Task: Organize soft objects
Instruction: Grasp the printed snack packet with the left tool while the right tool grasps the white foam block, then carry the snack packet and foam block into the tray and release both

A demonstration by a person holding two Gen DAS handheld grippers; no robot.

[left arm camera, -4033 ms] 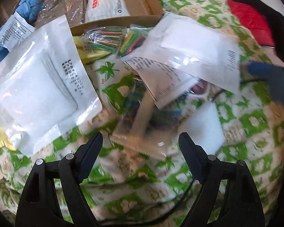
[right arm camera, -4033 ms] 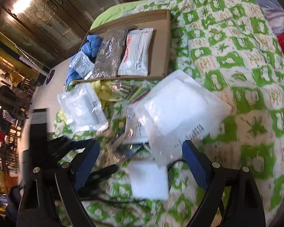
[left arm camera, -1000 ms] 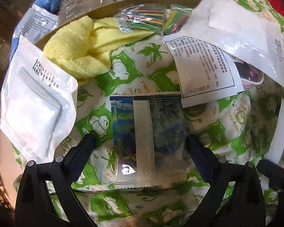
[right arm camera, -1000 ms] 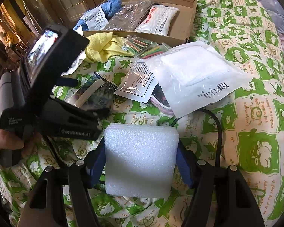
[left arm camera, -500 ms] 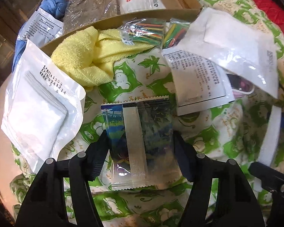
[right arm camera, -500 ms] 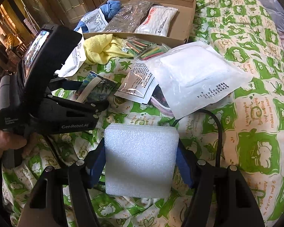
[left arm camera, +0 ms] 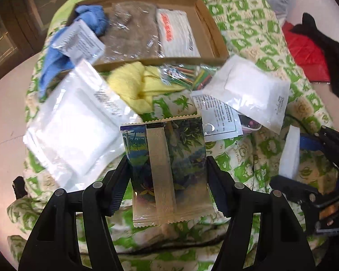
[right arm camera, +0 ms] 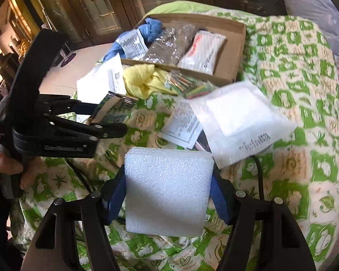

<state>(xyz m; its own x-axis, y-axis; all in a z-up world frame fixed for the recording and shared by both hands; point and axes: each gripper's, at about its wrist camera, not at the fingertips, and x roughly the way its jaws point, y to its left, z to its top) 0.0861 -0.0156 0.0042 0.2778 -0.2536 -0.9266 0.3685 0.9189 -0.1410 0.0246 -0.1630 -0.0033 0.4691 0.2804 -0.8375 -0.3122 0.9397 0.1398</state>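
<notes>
My left gripper [left arm camera: 167, 176] is shut on a shiny printed foil packet [left arm camera: 167, 169] and holds it above the green-patterned cloth [left arm camera: 271, 45]. In the right wrist view the left gripper [right arm camera: 115, 124] sits at the left with the packet [right arm camera: 113, 106] in it. My right gripper [right arm camera: 168, 194] is shut on a white foam block [right arm camera: 167, 192], lifted off the cloth [right arm camera: 305, 90]. The foam block shows edge-on in the left wrist view [left arm camera: 290, 153]. A cardboard box [left arm camera: 211, 33] at the back holds a blue cloth [left arm camera: 95, 20], a brown bagged item [left arm camera: 131, 36] and a white pouch [left arm camera: 176, 36].
On the cloth lie a yellow towel [left arm camera: 133, 83], bags of coloured sticks [left arm camera: 185, 74], a large white bagged pad at left [left arm camera: 74, 122], another at right [left arm camera: 250, 90] and a printed sachet [left arm camera: 217, 115]. A black cable [right arm camera: 260, 176] runs near the foam. Red and black fabric [left arm camera: 309, 45] lies far right.
My left gripper closed on the foil packet and lifted it off the cloth. My right gripper kept its hold on the foam block and rose slightly.
</notes>
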